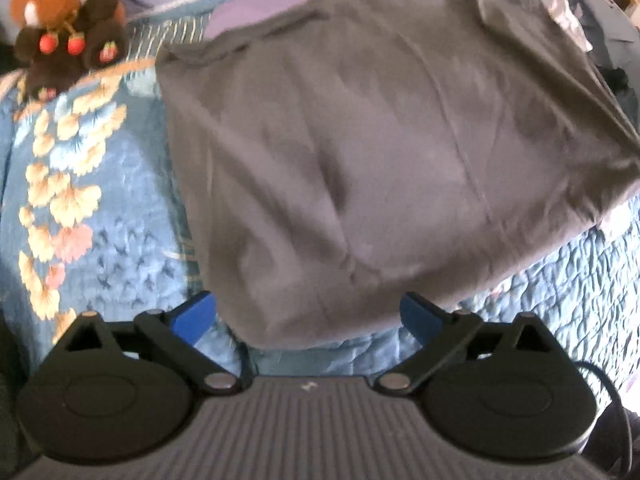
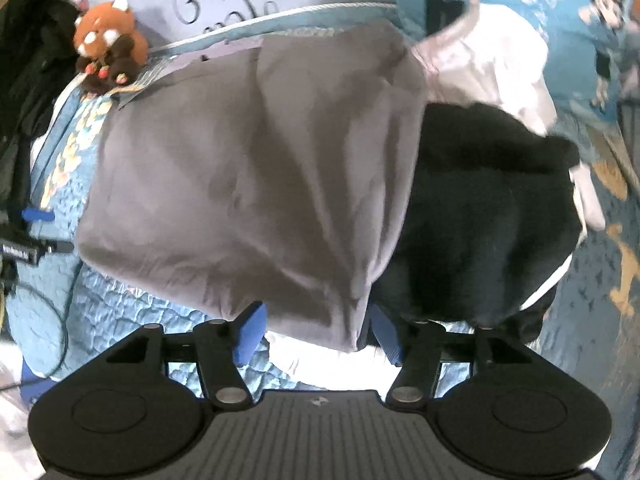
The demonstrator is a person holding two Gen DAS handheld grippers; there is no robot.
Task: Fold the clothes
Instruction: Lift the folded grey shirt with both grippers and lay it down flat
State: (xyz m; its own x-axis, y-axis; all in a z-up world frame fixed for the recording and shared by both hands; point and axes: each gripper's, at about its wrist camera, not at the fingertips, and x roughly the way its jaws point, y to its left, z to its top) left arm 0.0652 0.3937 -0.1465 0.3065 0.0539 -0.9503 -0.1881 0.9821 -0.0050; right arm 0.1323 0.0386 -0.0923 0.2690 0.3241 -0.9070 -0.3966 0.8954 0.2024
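- Left gripper (image 1: 308, 316) at 6 o'clock, blue fingers (image 1: 192, 318) spread wide, gripping nothing; the near hem of the grey garment (image 1: 380, 168) lies between them
- Right gripper (image 2: 316, 330) likewise spread, grey corner between its tips
- Grey garment lies folded flat on the blue floral quilt (image 1: 92, 208)
- Black garment (image 2: 480, 208) at 3 o'clock, touching it
- Red panda plush (image 1: 64, 20) at 11 o'clock, far

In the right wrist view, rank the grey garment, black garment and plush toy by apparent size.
1. grey garment, covers the most of the frame.
2. black garment, clearly smaller, though the grey one overlaps its left edge.
3. plush toy, smallest by far, but farthest from the camera.
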